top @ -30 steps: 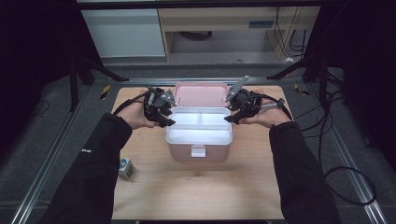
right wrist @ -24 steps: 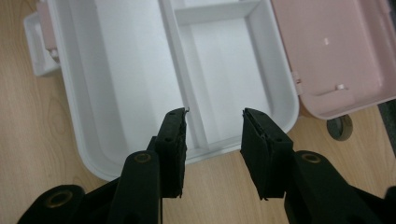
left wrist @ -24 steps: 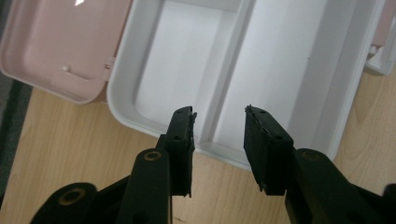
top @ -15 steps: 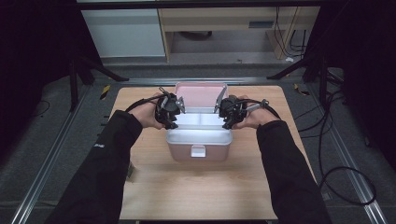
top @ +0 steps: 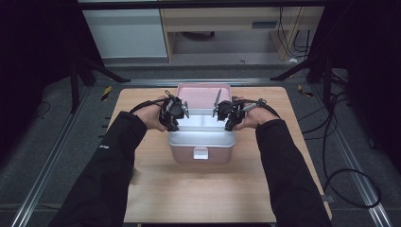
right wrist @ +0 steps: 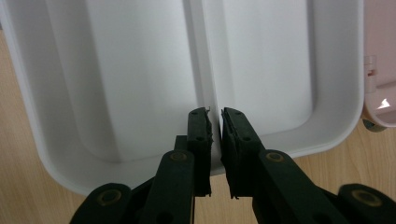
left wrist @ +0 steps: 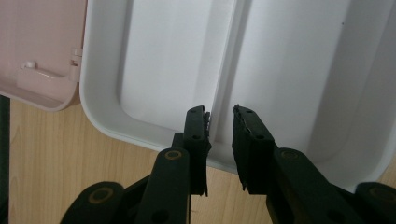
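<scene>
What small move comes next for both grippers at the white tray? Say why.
Probably finish closing, then lift straight up together. The left gripper and right gripper each straddle the middle divider at opposite ends of the white tray, which sits in the pink box. Their jaws have just been closing; the right looks nearly pinched on the divider, while the left shows a gap.

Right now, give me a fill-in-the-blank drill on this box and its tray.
The tray inside the pink box is ____. A ridge splits the tray into ____ compartments. The box's lid lies ____. The box rests on a ____ table.
Missing words: white; two; open; wooden.
</scene>
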The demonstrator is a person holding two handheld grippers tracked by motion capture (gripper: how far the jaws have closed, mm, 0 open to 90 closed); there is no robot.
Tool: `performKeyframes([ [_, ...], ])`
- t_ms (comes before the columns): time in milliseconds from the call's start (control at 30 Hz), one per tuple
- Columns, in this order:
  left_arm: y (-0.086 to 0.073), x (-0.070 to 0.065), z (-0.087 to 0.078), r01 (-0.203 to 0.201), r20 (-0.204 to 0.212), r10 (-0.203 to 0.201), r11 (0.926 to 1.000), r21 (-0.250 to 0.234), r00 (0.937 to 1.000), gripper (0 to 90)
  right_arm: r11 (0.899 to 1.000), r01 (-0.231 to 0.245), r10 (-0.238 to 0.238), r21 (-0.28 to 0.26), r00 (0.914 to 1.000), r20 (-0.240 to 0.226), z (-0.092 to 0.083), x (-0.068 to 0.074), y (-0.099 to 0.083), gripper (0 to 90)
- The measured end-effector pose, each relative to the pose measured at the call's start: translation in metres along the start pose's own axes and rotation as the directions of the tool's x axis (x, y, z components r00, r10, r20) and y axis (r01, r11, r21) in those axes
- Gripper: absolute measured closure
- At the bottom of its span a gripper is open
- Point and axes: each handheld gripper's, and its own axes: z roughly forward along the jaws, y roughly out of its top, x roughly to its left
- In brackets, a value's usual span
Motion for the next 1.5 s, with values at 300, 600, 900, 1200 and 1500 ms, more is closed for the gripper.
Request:
performKeyframes([
  [300,0.0,0.004,0.006,-0.002,0.024,0.002,1.0,0.001,0.9997,76.4,1.0,0.021,-0.021,0.022,0.9998,-0.003,0.008,-0.001,0.003,83.3],
  [600,0.0,0.008,0.014,-0.015,0.051,0.014,0.9999,0.006,0.9986,78.8,0.999,0.02,-0.02,0.033,0.9996,-0.018,0.011,-0.003,0.004,83.3],
  [900,0.0,0.011,0.017,-0.027,0.064,0.027,0.9996,-0.003,0.9976,81.8,0.999,-0.009,0.01,0.041,0.9992,-0.039,0.011,-0.005,0.005,83.7],
  [1200,-0.003,0.01,0.01,-0.015,0.099,0.018,0.9994,-0.031,0.9949,85.4,0.999,-0.023,0.026,0.049,0.9983,-0.051,0.008,-0.006,0.006,83.9],
  [1500,-0.006,0.014,-0.012,-0.012,0.075,0.017,0.9969,-0.077,0.997,86.6,1.0,-0.01,0.01,-0.003,0.9998,-0.014,-0.012,-0.003,0.004,86.5],
])
